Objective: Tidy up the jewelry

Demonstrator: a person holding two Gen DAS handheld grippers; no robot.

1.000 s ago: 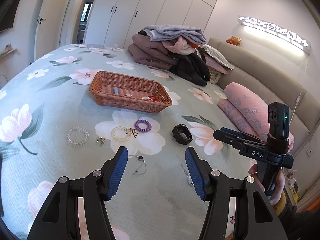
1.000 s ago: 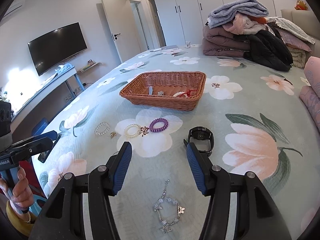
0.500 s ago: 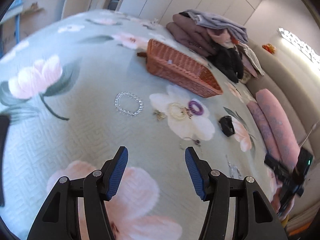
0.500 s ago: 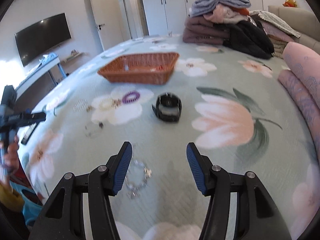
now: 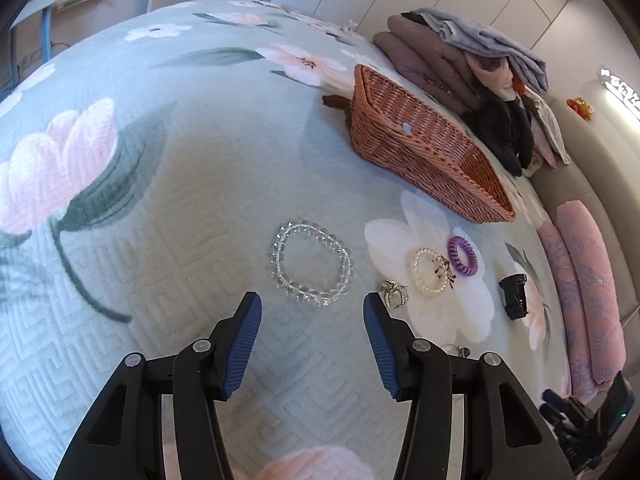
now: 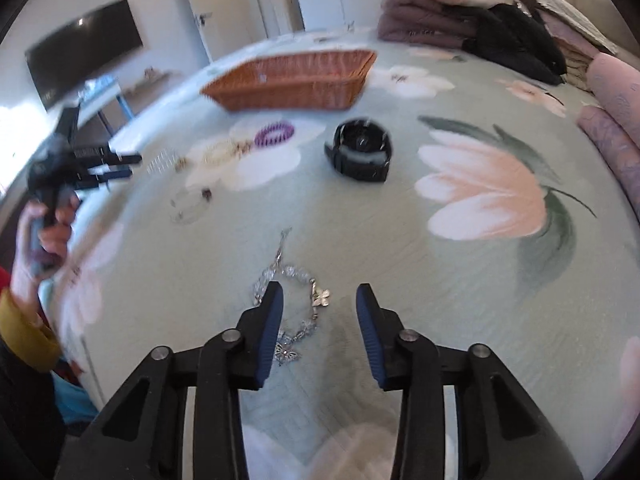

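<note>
My left gripper (image 5: 312, 312) is open, low over the bed, just short of a clear bead bracelet (image 5: 312, 266). To its right lie a small silver charm (image 5: 394, 294), a pearl bracelet (image 5: 430, 272), a purple coil hair tie (image 5: 463, 255) and a black watch (image 5: 514, 295). A wicker basket (image 5: 424, 148) stands beyond them. My right gripper (image 6: 319, 307) is open, low over a silver butterfly chain bracelet (image 6: 298, 300) that lies between its fingers. The watch (image 6: 360, 155), hair tie (image 6: 275, 133) and basket (image 6: 292, 80) lie further off in that view.
The floral bedspread (image 5: 160, 200) carries everything. A pile of folded clothes (image 5: 472, 60) sits behind the basket. Pink pillows (image 5: 588, 280) line the right edge by the headboard. A thin ring bracelet (image 6: 188, 204) lies left of the chain.
Both grippers have dropped lower and moved forward. The left one closed in on the clear bead bracelet; the right one came down over the silver chain bracelet. Both stayed open.
</note>
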